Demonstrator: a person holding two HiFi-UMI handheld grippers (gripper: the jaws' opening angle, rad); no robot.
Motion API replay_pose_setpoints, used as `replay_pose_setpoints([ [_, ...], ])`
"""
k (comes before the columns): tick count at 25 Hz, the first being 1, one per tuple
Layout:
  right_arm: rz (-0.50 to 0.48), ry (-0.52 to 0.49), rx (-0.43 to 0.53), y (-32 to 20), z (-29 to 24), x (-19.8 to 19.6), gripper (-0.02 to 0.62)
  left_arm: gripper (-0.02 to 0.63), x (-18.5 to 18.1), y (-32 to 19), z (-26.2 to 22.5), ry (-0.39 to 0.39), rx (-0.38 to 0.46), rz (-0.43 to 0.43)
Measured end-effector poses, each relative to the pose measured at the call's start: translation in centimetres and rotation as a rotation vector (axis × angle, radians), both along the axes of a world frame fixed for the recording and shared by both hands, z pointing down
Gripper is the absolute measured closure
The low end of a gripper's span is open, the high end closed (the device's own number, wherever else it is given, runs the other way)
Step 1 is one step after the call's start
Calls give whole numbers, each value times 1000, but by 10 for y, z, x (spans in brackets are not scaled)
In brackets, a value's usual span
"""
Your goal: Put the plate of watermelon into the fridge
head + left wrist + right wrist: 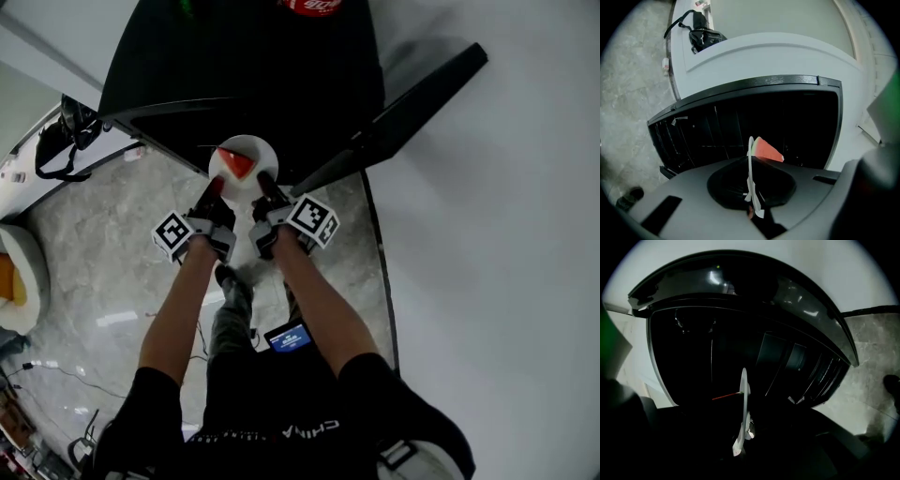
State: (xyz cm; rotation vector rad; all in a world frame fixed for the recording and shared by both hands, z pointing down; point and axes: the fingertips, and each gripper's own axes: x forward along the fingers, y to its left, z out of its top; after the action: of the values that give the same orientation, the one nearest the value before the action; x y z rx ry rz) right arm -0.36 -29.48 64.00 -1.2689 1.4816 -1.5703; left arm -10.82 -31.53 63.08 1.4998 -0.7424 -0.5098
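White round plate [263, 155] bearing a red watermelon wedge [235, 164], held in the air just before the open black fridge [244, 66], not yet inside it. The left gripper [215, 187] and right gripper [265, 181] each pinch the plate's near rim, side by side. Both gripper views show the plate edge-on. In the right gripper view the wedge is only a thin red line and the jaws are dim in shadow. The fridge interior is too dark to read. A red object [309, 5] is cut off by the top edge.
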Motion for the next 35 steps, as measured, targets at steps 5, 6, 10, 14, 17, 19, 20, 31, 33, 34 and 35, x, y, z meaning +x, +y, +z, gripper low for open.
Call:
replay_pose_setpoints([
  [5,-29,94,3,-29,30,8,565,584,8,-25,39,15,-43,-54],
  [6,-33,116,1,-34,35,10,565,584,10,-30,45,16,-45,-59],
  [10,-47,194,15,-53,50,17,563,586,17,-49,62,16,-47,-81],
  [14,-85,303,31,-72,58,18,563,586,19,-67,73,27,-63,-104],
  [17,-133,389,32,-85,64,18,560,586,20,-81,79,23,-63,-126],
  [19,-161,448,34,-91,66,21,553,586,22,-88,81,19,-60,-138],
  [20,-173,473,33,-93,68,22,548,586,23,-90,83,20,-63,-148],
  [31,-265,628,46,-79,73,26,507,584,22,-110,95,-4,-93,-239],
  [33,-317,666,71,-71,73,18,508,584,23,-111,95,-7,-88,-249],
  [34,-348,686,90,-68,73,12,508,584,24,-112,94,-12,-79,-249],
  [35,-381,705,111,-66,73,5,510,584,26,-114,93,-18,-68,-243],
])
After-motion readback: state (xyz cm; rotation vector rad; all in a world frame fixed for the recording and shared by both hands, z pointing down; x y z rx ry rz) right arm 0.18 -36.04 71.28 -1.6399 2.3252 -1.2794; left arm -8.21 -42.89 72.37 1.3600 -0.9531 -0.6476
